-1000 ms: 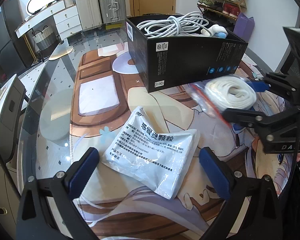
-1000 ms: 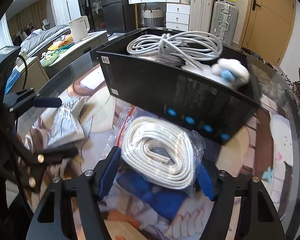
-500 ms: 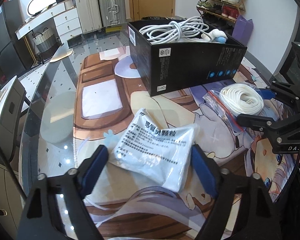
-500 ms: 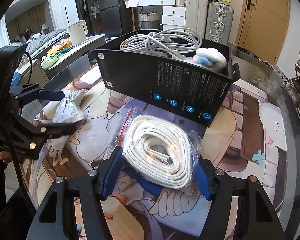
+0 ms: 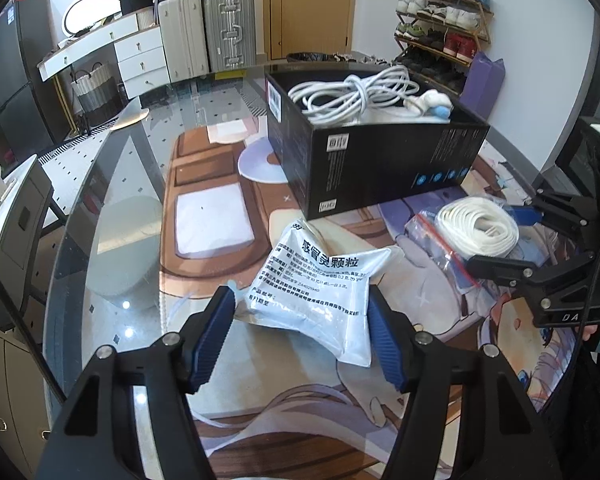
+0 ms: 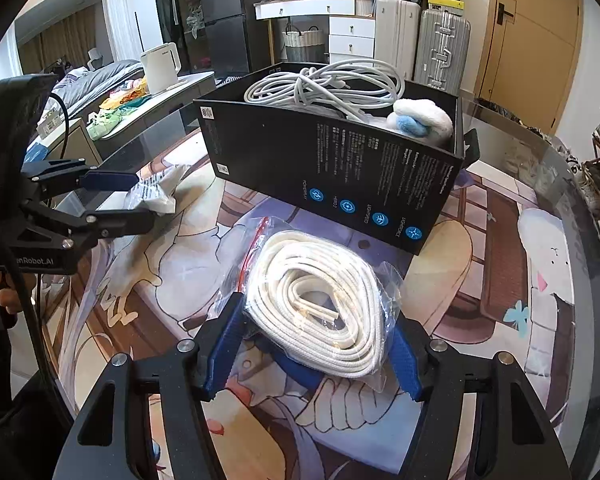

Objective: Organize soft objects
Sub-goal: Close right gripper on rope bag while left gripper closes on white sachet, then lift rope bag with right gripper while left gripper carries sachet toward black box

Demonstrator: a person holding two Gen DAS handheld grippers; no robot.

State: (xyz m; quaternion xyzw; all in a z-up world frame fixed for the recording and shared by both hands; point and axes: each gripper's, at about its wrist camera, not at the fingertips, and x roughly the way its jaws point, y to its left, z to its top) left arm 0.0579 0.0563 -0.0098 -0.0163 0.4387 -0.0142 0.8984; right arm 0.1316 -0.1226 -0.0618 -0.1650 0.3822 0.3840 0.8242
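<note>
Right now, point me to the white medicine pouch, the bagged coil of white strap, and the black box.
white medicine pouch (image 5: pixel 320 284), left wrist view, on its printed face.
bagged coil of white strap (image 6: pixel 320 300), right wrist view, on the coil's windings.
black box (image 6: pixel 340 172), right wrist view, on its printed side wall.

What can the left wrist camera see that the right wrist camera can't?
Only the left wrist view shows the printed front of the white packet between the left gripper fingers, and the full shoe rack.

Only the right wrist view shows the white kettle and the bed with grey bedding.

Both show the black box holding a white cable and a white and blue plush, the bagged white rope coil between the right gripper fingers, and the suitcases.
</note>
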